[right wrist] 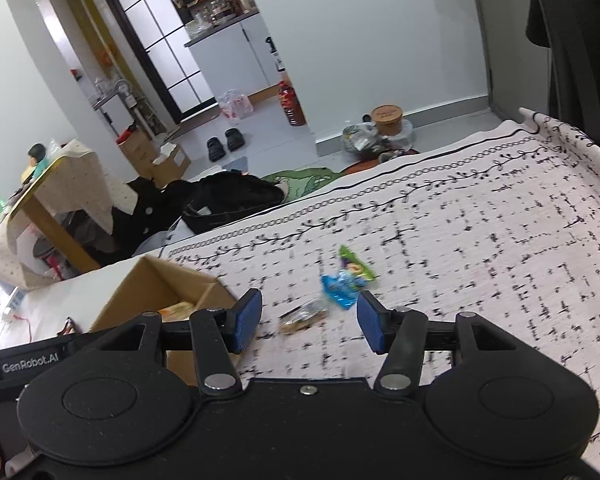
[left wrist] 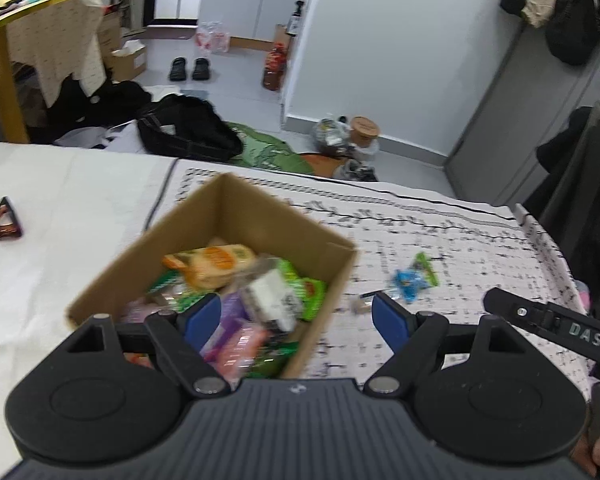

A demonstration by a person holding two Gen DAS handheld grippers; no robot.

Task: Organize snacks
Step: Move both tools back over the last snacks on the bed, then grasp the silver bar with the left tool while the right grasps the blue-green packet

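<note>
A brown cardboard box [left wrist: 240, 216] stands on the patterned tablecloth [left wrist: 460, 240], filled with several snack packets: an orange one [left wrist: 212, 264], plus green, purple and pink ones. My left gripper [left wrist: 296, 318] hovers open over the box's near corner and holds nothing. To the right of the box lie a blue packet [right wrist: 340, 286], a green packet [right wrist: 356, 264] and a small brown packet [right wrist: 304, 318]. My right gripper [right wrist: 309, 320] is open just above the cloth. The brown packet lies between its blue pads [right wrist: 248, 316], which do not touch it.
A brown hair clip [left wrist: 4, 220] lies on the white cloth at the far left. The table's far edge [left wrist: 340, 180] drops to a floor with a black bag [left wrist: 188, 132] and clutter. Dark clothing [left wrist: 580, 184] hangs at the right.
</note>
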